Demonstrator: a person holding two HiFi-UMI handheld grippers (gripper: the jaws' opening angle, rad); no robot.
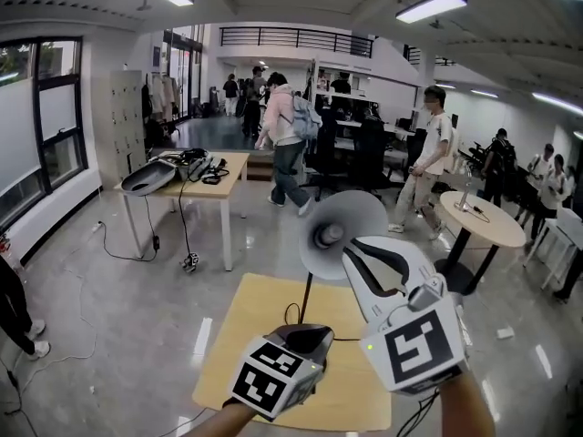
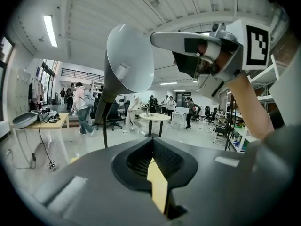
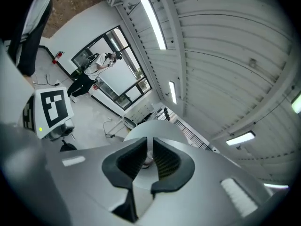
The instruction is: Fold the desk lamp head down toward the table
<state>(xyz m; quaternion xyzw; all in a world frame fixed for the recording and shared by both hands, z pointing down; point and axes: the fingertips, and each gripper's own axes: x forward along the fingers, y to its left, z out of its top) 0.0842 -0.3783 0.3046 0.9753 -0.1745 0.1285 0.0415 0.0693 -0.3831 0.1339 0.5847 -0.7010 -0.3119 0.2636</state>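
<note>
Busy room behind: a long pale wooden desk (image 1: 228,167) strewn with black cables stands back left, and a round light-topped table on a black post (image 1: 478,218) stands back right. A person in a pink top with a backpack (image 1: 284,130) strides between them, with others standing about.

Up front, the white cone-shaped lamp head (image 1: 342,230) sits high on its thin dark stem (image 1: 307,299) above the small square yellowish wooden table (image 1: 246,330), its open mouth turned toward the camera.

The smooth white right gripper (image 1: 357,255) reaches in roughly level. It covers the cone's lower right rim in the head view, its ribbed black pads a narrow slit apart and pinching nothing.

The dark left gripper (image 1: 314,335) hangs lower over the tabletop, tipped slightly down, its jaws pressed together and empty.
</note>
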